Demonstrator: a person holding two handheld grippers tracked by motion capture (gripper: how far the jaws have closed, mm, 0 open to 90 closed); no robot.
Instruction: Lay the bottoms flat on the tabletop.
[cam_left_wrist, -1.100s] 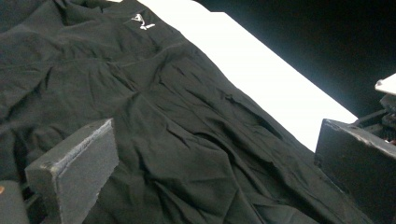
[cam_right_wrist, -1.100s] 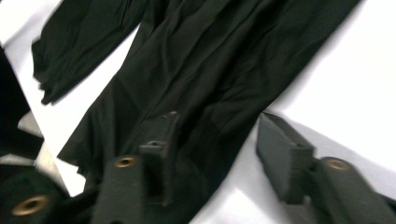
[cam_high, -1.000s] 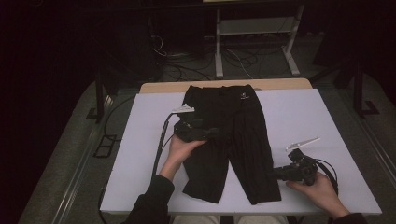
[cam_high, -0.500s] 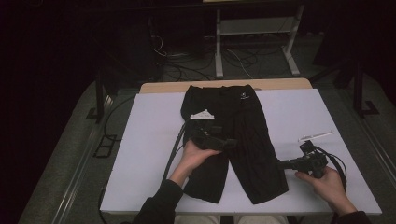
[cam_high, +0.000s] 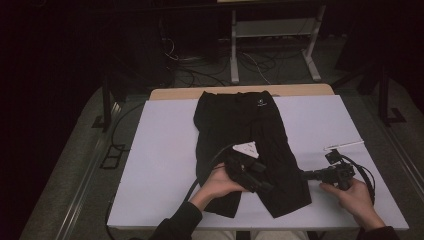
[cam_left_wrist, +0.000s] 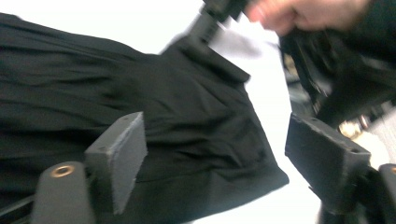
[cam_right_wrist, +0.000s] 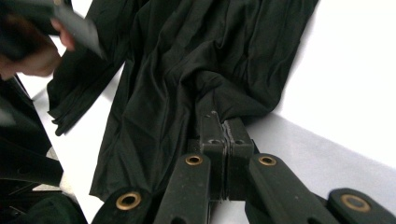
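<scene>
Left gripper (cam_high: 260, 177) now over one shorts (cam_high: 240, 120)

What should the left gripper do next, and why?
Probably ease down and close on the leg hem. The right gripper is already shut on the edge of the black shorts, while the left gripper, its jaws just closing, straddles the hem without pressing it.

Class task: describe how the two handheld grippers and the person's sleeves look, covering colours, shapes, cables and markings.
Both the left gripper and the right gripper are black with two flat, blocky jaws. Brass-coloured rivets sit on the jaw arms in the gripper views. The left one carries a pale three-cornered plate. A black cable loops from the right one. The sleeves are dark.
</scene>
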